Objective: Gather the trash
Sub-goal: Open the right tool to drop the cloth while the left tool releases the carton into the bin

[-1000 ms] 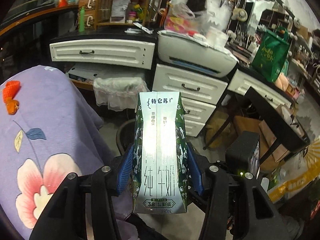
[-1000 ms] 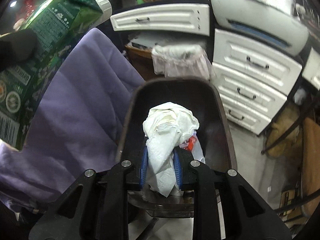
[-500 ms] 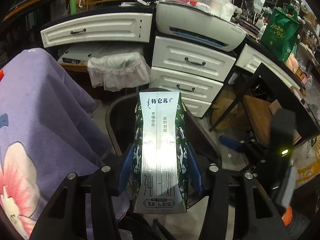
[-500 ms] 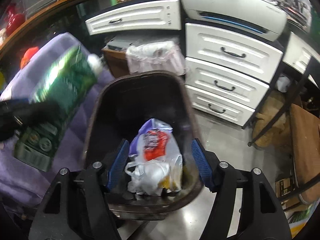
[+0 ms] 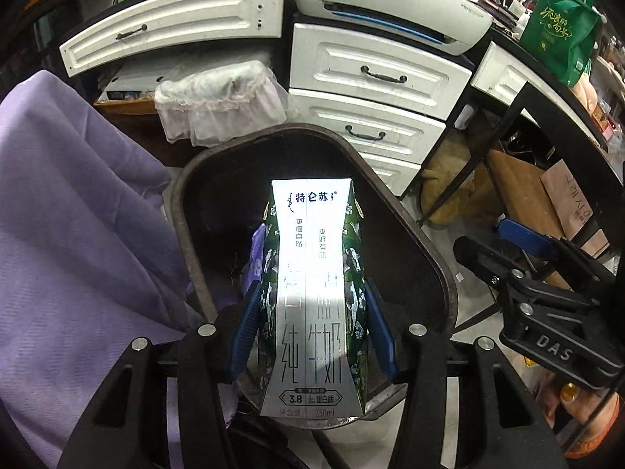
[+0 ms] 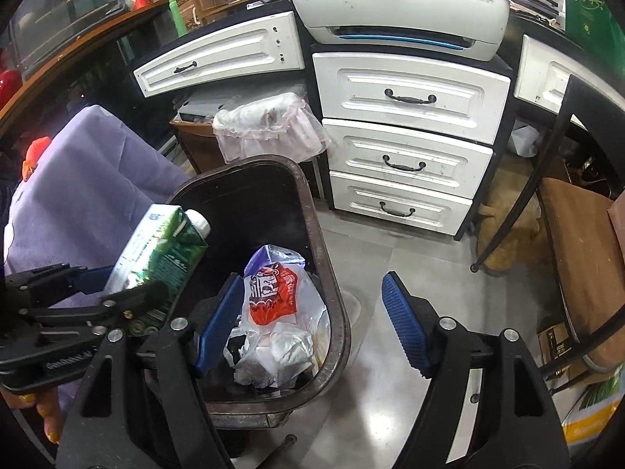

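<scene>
A green-and-silver milk carton [image 5: 308,234] stands upright between the blue pads [image 5: 250,312] of my left gripper [image 5: 312,289], which is shut on it just above the dark brown trash bin [image 5: 406,215]. In the right wrist view the carton [image 6: 156,250] hangs tilted over the bin's left rim [image 6: 183,191]. My right gripper [image 6: 310,279] straddles the bin's right rim, its jaws opening with nothing held between them. Inside the bin lie a printed plastic bag [image 6: 273,293] and crumpled white tissue [image 6: 285,351].
A purple cloth [image 5: 78,234] drapes down left of the bin. Behind stand white drawers [image 6: 406,156], a printer [image 6: 398,11] and a small bin lined with clear plastic [image 6: 269,121]. A black-framed chair [image 6: 578,242] stands at the right on grey floor.
My right gripper opened and let the white tissue fall into the bin, then shifted right. My left gripper came down with the carton until it hung over the bin's opening.
</scene>
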{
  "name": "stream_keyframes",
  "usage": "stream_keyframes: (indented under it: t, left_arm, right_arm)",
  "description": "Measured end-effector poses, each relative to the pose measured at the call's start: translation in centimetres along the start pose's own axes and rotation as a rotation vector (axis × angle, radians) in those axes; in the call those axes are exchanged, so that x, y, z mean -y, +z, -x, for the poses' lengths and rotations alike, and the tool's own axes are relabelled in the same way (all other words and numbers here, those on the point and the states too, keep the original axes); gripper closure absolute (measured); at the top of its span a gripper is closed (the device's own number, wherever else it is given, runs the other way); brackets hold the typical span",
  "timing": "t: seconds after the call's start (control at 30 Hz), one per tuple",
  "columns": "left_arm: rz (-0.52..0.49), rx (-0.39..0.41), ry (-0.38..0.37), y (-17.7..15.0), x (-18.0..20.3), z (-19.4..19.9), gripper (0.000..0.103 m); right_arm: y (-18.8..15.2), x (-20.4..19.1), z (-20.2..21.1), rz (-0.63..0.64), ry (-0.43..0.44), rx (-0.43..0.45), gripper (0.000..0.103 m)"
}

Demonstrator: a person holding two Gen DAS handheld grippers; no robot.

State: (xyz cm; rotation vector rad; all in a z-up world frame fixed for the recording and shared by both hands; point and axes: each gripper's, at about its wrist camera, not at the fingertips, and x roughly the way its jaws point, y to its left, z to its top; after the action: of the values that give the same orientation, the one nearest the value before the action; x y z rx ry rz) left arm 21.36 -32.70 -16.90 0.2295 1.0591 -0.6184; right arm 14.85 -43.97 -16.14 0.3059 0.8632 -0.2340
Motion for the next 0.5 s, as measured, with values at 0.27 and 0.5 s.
stream_keyframes:
  t: [0.27,0.5]
  left_arm:
    - [-0.031,0.006,0.007,0.2,0.5,-0.4,0.041]
    - [-0.036,0.045,0.001,-0.1,0.3,1.2,0.025]
  right_arm:
    - [-0.2,0.3,-0.1,-0.018,0.003,-0.004,0.028]
    - [-0.1,0.3,0.0,-0.020,0.000,-0.002,0.028]
